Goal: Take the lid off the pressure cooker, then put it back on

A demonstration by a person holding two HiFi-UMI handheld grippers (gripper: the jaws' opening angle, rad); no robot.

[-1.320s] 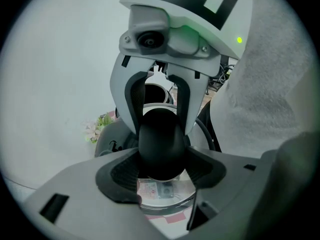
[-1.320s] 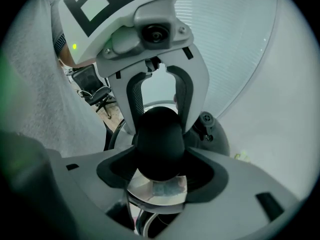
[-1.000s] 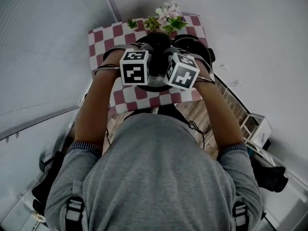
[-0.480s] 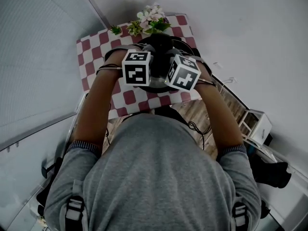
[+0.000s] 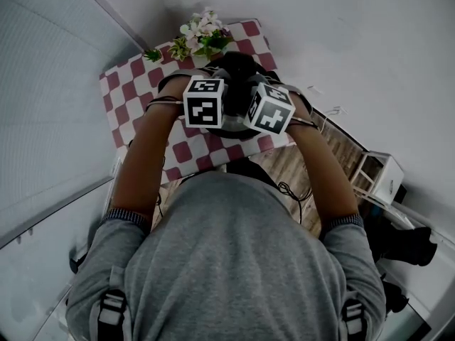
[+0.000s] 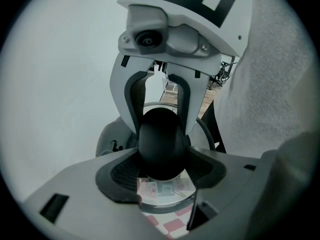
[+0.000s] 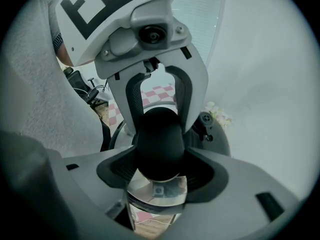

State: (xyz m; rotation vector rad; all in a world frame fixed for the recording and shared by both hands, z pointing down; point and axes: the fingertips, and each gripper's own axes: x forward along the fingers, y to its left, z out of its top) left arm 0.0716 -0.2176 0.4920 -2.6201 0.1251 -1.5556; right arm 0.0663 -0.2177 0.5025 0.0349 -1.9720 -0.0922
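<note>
**Claw state.** The left claw is closed on the black knob of the lid. Its dark pads press on the knob's two flanks. The right claw is closed on the same knob from the opposite side, pads against the flanks. Each gripper view shows the white fingers of the other gripper straddling the knob at frame centre. Neither claw is spread, and both pinch the knob.

**Gripper attitude.** In the head view the two marker cubes, left and right, sit side by side, close together, just above frame centre. Both grippers point steeply down. The person's forearms run from the lower frame up to the cubes.

**Task object.** The knob rises between and behind the cubes. The lid's shiny metal surface lies directly under the knob, and a small label is visible on it at the lower centre of the left gripper view. A dark rounded part of the cooker shows just right of the knob in the right gripper view. Whether the lid is seated on the pot or raised off it cannot be determined.

**Surroundings.** The assembly is over the tabletop, which has a red-and-white checked cover and sits in the upper centre of the head view. Flowers stand at its far edge. Wooden floor shows to the right.
</note>
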